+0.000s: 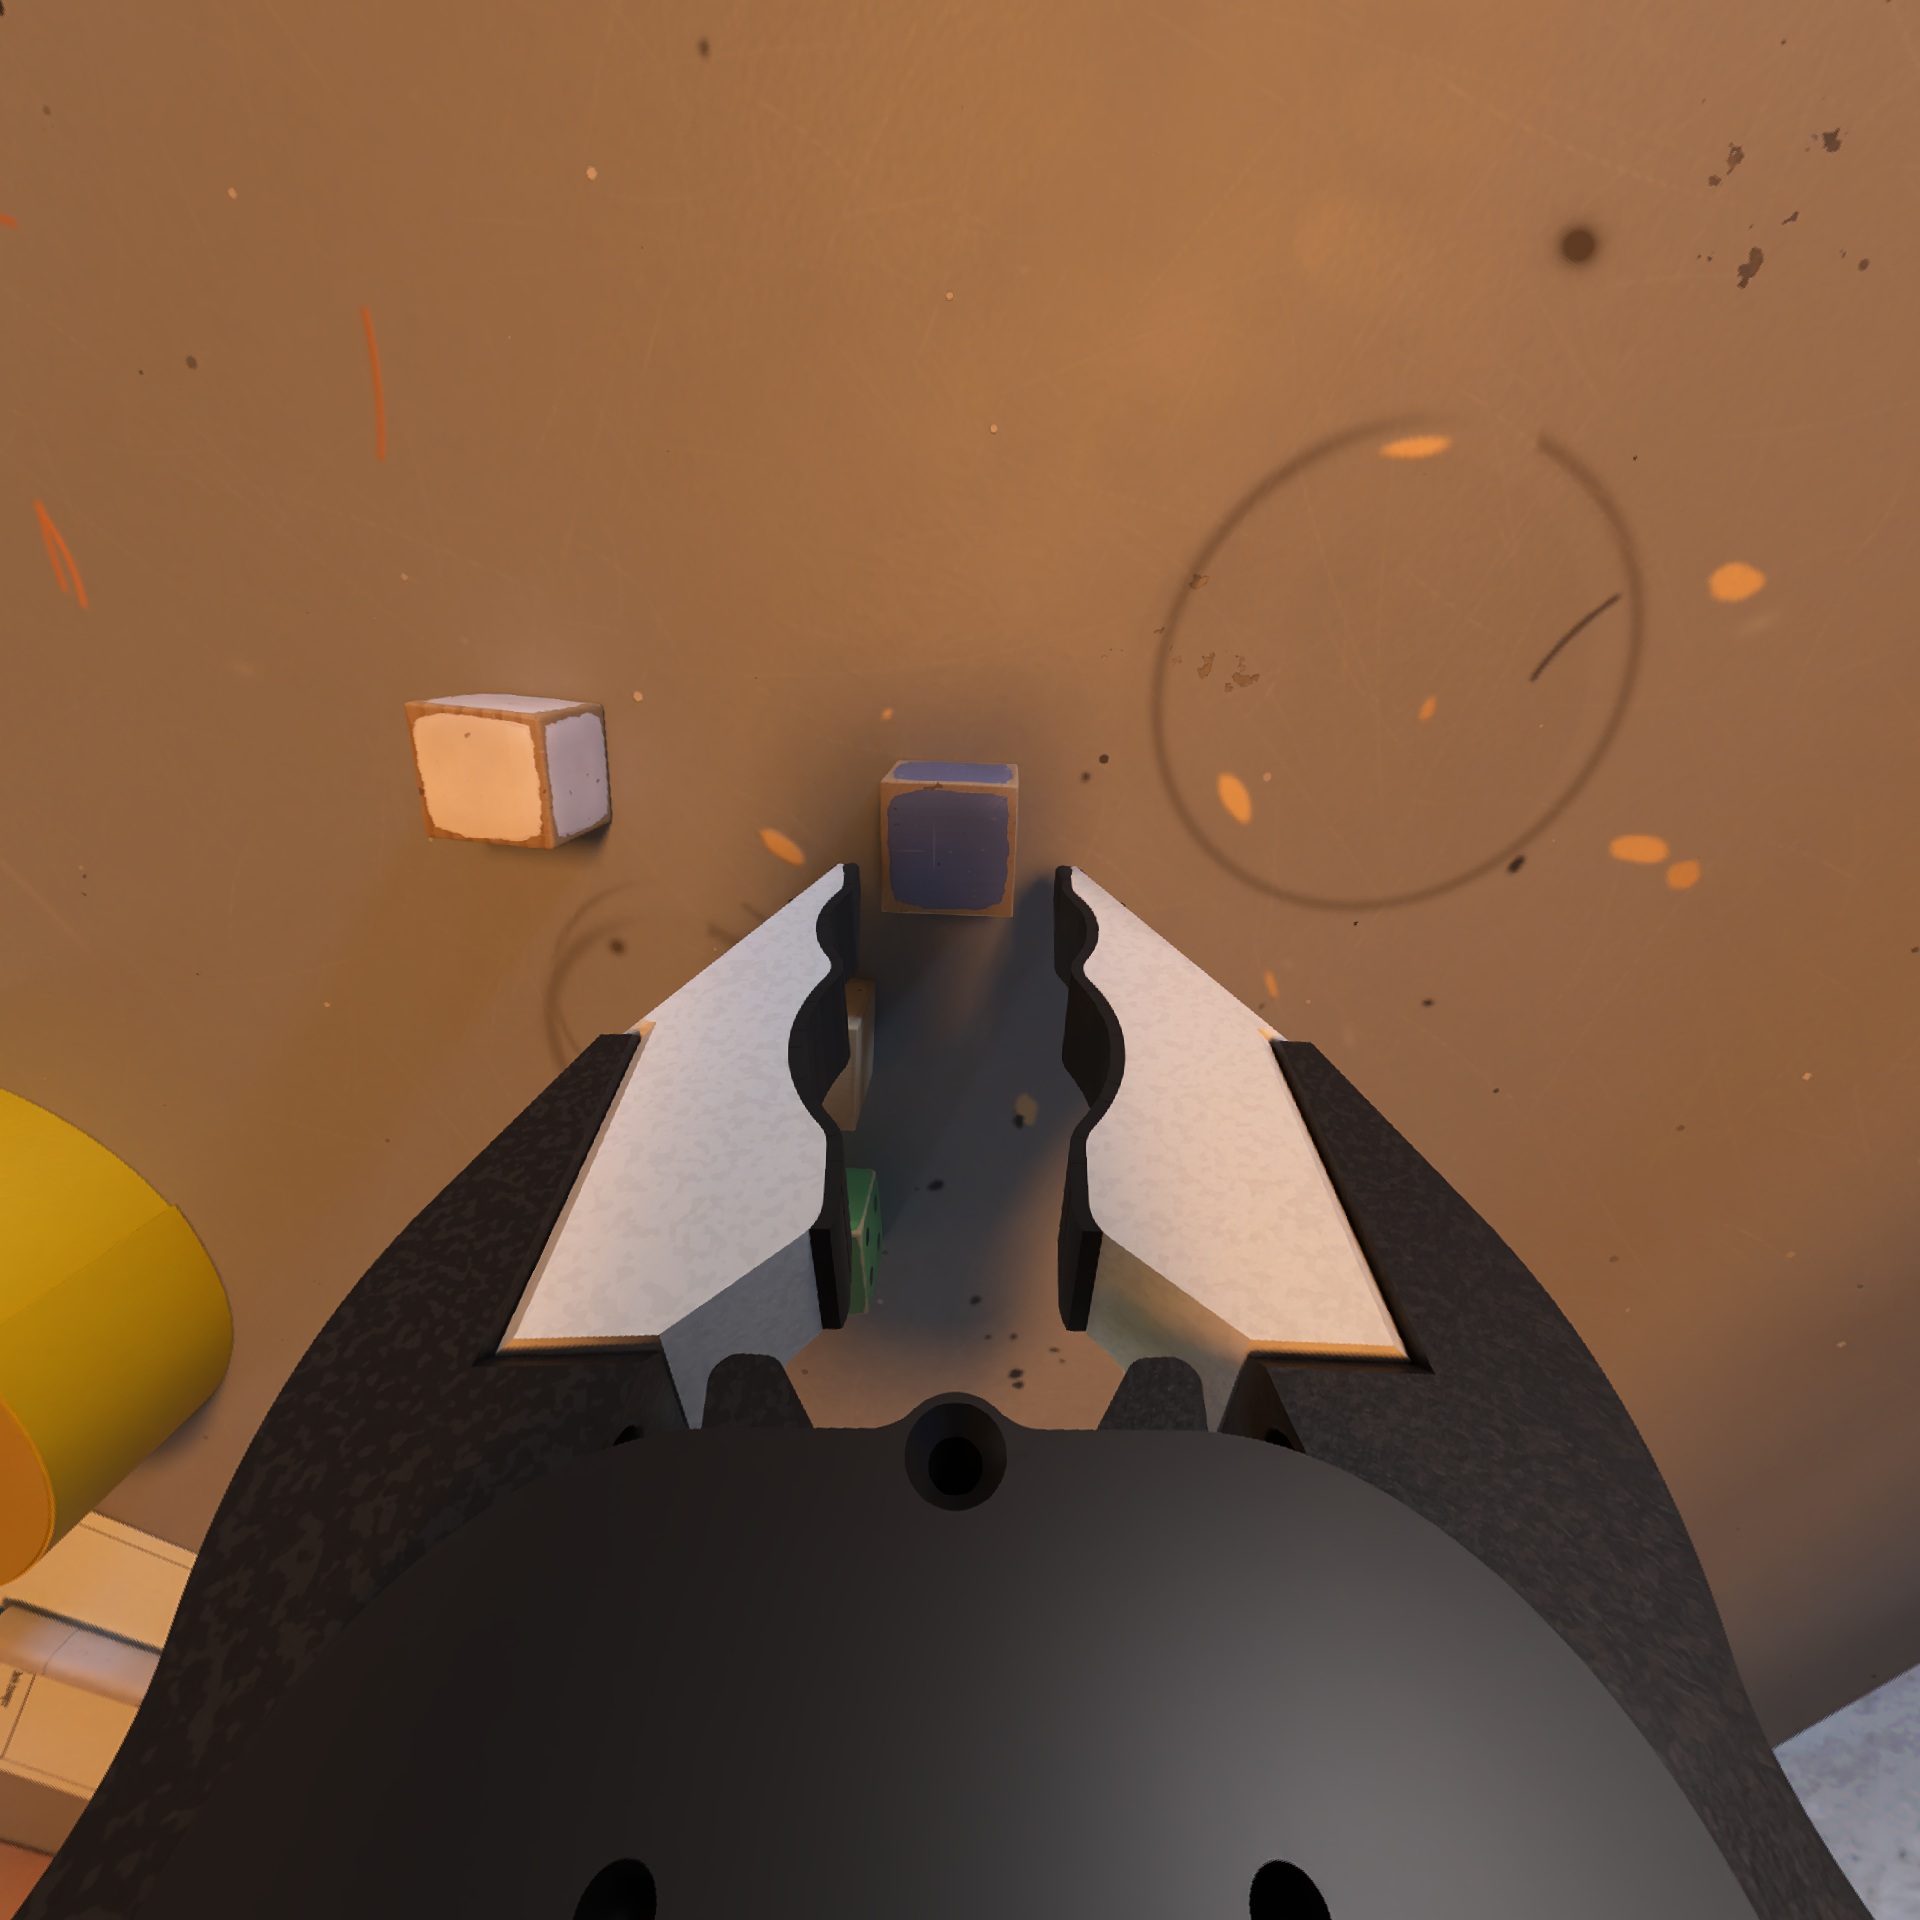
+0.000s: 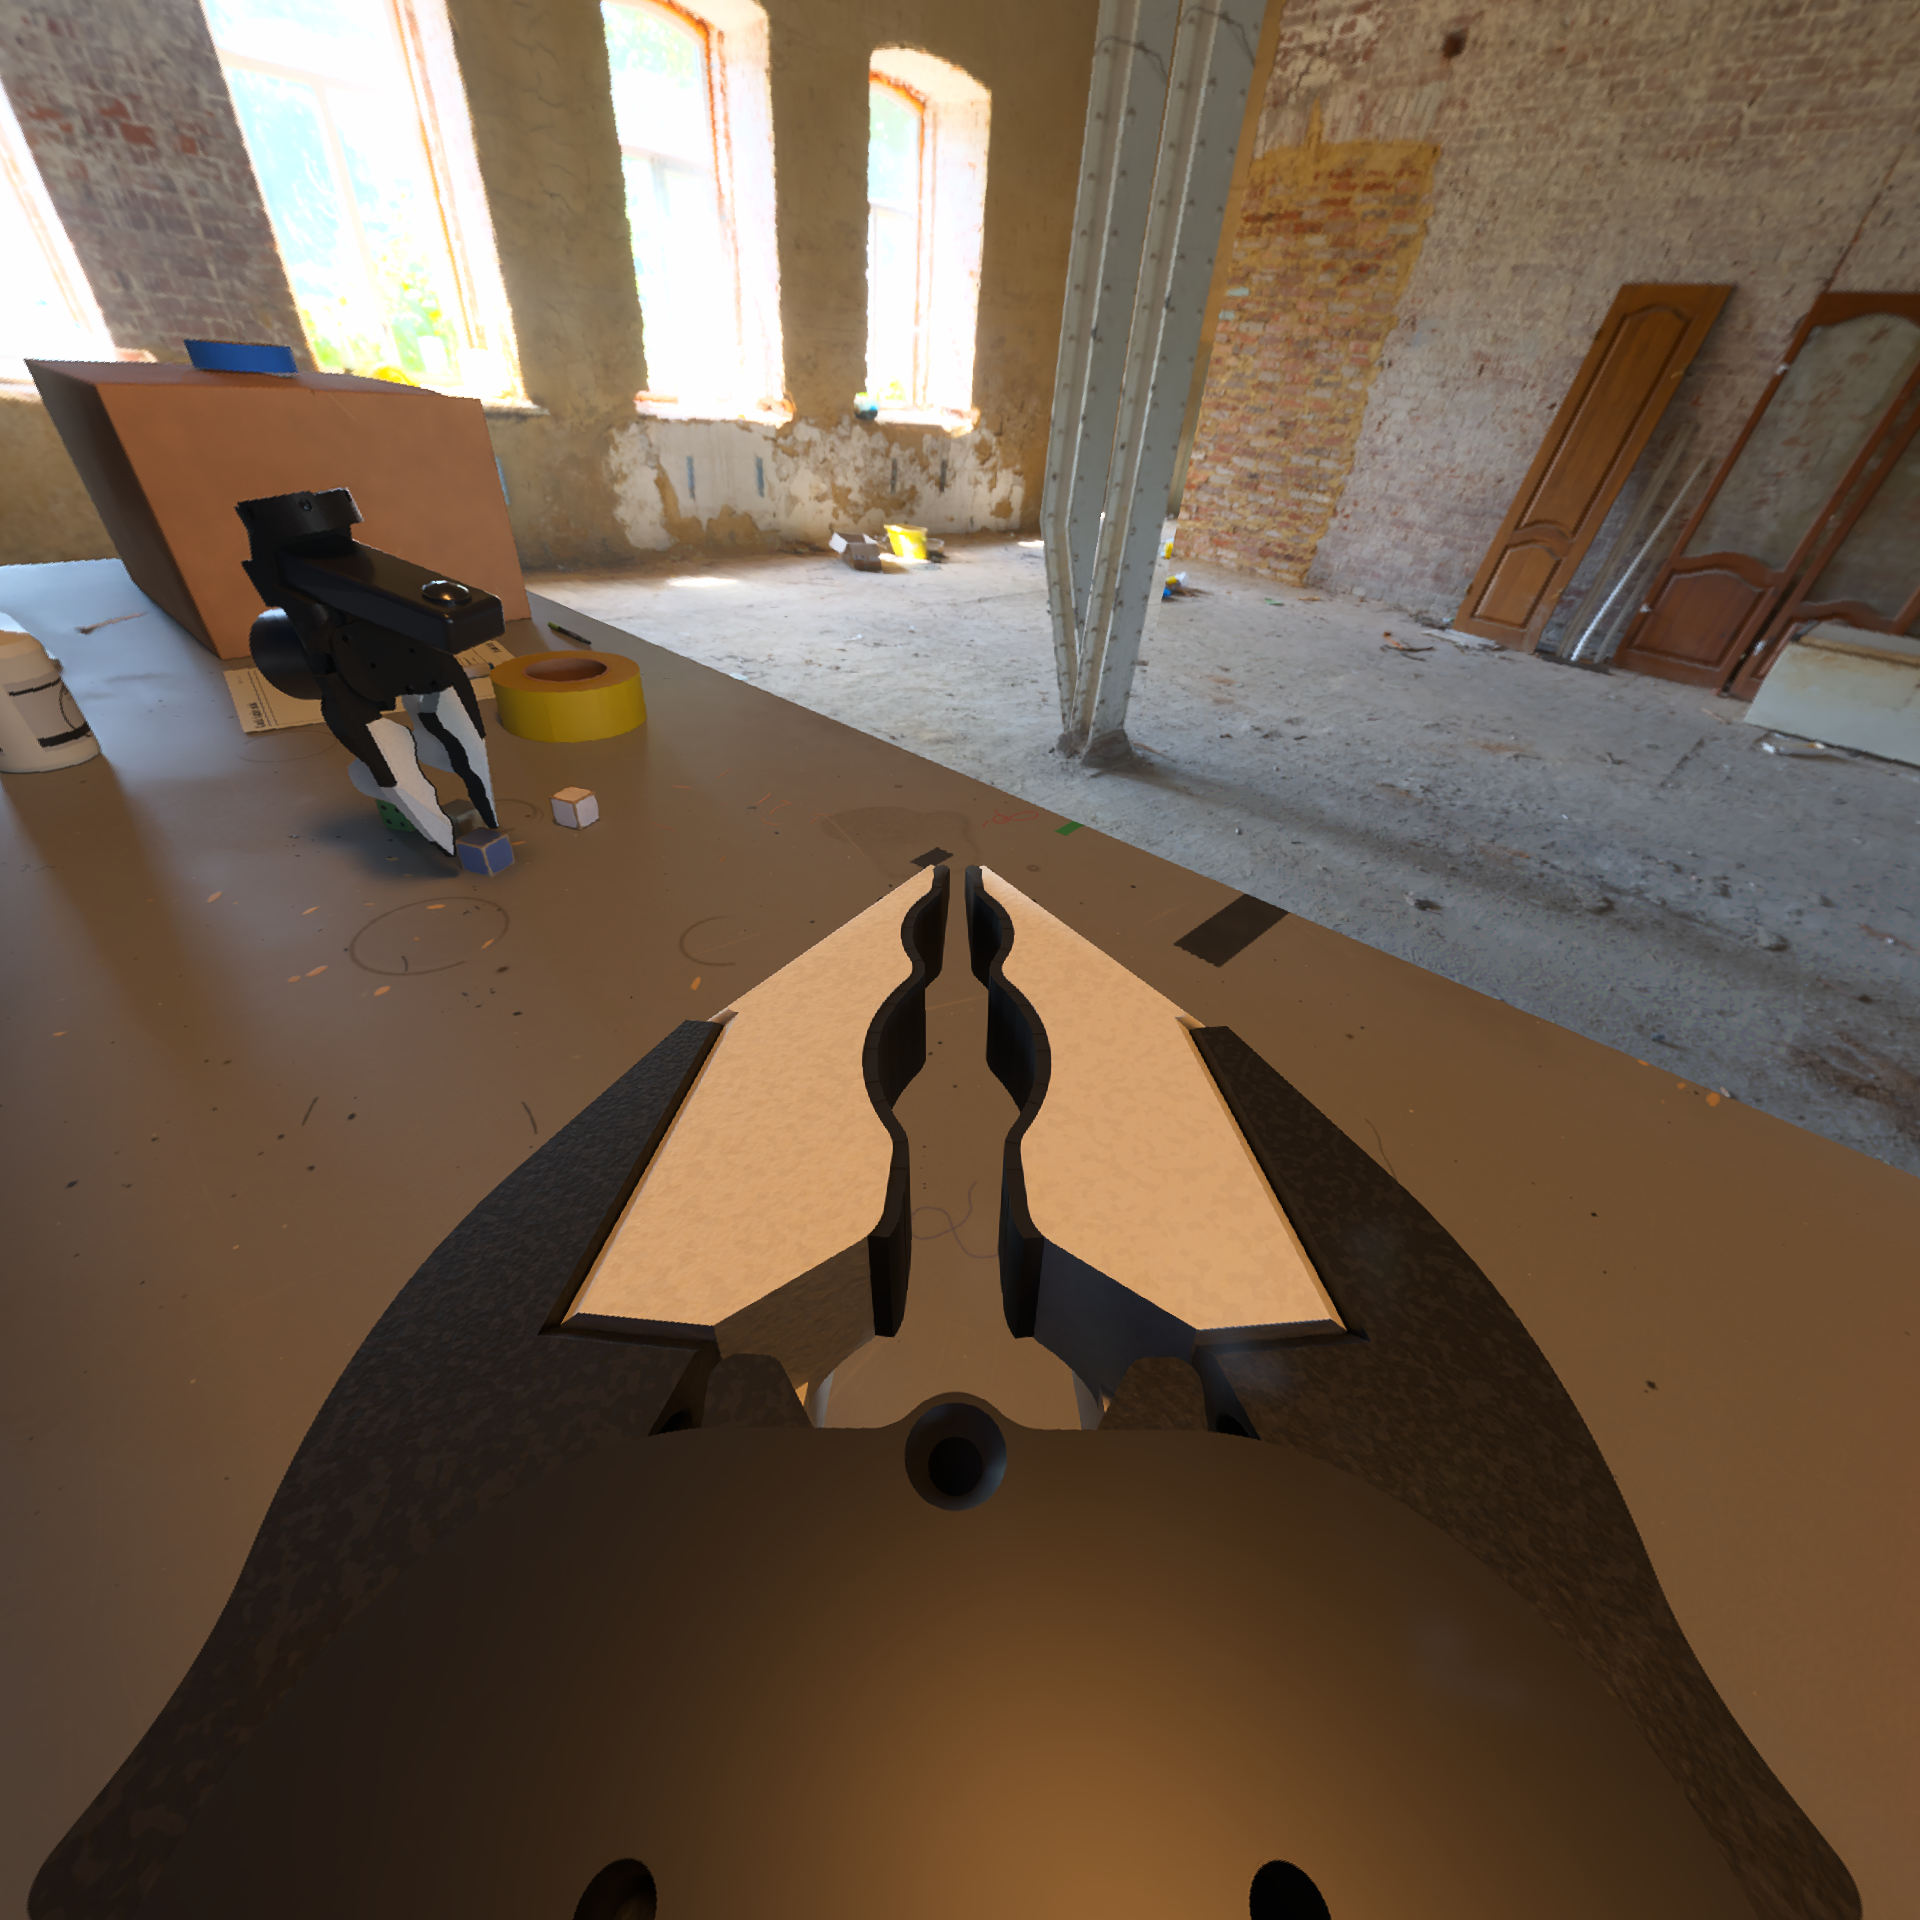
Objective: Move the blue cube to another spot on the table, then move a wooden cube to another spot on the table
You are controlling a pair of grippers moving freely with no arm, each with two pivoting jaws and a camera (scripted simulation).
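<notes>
While you are looking down over the brown table [image 1: 1039, 312], your left tool [image 1: 956, 883] is hovering with its jaws spread apart, holding nothing. Your right tool [image 2: 957, 881] is waiting well apart over bare tabletop, its jaws nearly pressed together and empty.

A yellow tape roll [image 1: 94, 1320] is lying at the left edge. A white-faced wooden cube [image 1: 509, 771] is sitting on the table, off to the left of the tool. The blue cube [image 1: 948, 837] is resting flat on the table just beyond the left fingertips, lined up with the gap between them. A small green die [image 1: 864, 1236] is peeking out behind the left finger.

The blue cube is looking light, rigid and sturdy, with painted faces that could be a little slick. As a cube it has no long axis; one face is squarely facing you, so pinching its two opposite side faces seems best.
</notes>
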